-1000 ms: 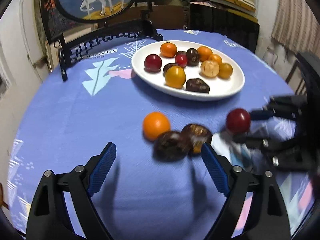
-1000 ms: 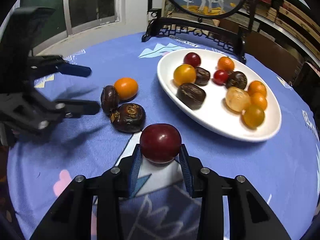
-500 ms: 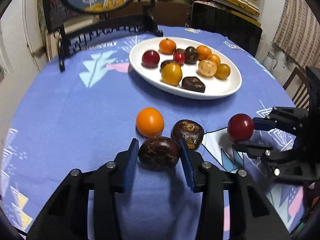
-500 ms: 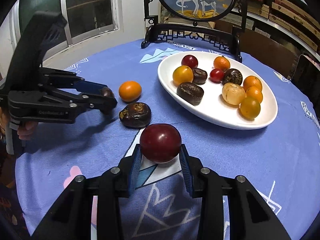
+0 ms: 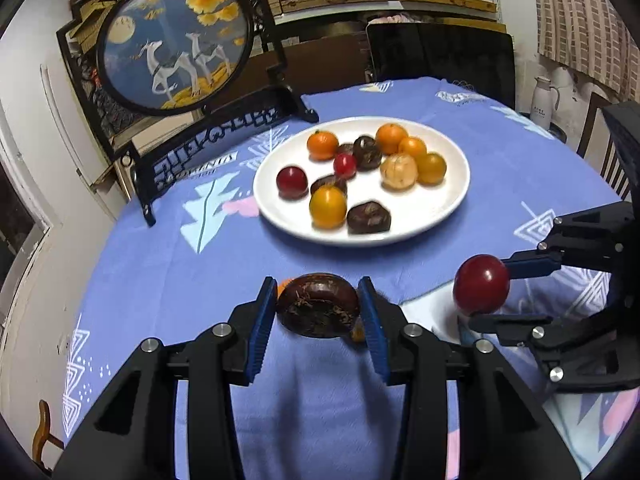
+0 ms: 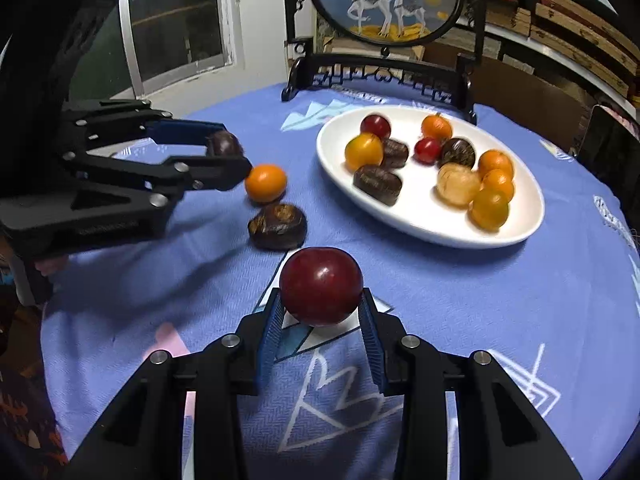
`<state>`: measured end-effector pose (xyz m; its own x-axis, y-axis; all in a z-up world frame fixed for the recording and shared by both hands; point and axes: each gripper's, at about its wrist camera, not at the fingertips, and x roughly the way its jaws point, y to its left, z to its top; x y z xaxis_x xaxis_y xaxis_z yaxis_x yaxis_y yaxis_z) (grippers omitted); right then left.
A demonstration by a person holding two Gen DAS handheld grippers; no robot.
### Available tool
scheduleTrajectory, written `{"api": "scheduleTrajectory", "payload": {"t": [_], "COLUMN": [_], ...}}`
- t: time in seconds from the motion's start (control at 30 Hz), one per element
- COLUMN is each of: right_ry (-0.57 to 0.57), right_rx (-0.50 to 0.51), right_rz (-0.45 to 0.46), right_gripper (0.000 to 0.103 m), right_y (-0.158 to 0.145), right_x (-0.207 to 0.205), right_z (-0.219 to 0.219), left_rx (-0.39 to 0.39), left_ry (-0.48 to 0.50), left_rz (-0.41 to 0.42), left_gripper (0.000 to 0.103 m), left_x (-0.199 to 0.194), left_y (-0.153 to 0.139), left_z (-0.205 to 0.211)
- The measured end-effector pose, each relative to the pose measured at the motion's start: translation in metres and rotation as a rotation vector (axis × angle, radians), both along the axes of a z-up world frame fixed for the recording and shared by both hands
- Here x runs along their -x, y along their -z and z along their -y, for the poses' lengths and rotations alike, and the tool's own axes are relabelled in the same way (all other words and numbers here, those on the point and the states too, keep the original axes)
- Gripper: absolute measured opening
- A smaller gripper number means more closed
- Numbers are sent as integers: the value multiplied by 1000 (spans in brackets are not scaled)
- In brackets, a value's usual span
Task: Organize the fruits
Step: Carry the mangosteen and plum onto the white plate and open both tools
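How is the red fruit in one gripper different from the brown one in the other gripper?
The red fruit is round, smooth and shiny; the brown fruit is flatter, wider and rough-looking. The red fruit sits in the right gripper; the brown fruit sits in the left gripper. Both are clamped between blue pads, off the white plate.

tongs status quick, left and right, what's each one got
Left tongs: closed on the dark brown fruit.
Right tongs: closed on the red plum.

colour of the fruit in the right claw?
Dark red fruit, smooth and glossy, held in the right claw; clearest in the right wrist view.
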<state>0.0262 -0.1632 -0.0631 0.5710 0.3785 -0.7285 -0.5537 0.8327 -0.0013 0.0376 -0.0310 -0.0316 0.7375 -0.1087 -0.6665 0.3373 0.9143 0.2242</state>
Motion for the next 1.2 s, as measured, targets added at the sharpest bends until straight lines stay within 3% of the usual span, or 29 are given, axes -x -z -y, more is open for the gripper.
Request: {"api": "scheduleTrajectory", "payload": {"t": [0.37, 0.57, 1.2], "right_ry": [64, 95, 224], "right_rx": [-78, -101, -121], "right_rz": [99, 132, 83], "right_gripper": [38, 38, 39], "right_y": [-48, -63, -53], "right_x": [-16, -35, -130], "right_z": [28, 41, 49], "left_rx": [15, 12, -33], "left_ry": [6, 3, -92], "left_rz": [66, 69, 9], "left_gripper": [41, 41, 41], "left_x": [-29, -48, -144], "left_y": [-30, -33, -15], "left_z": [21, 28, 49]}}
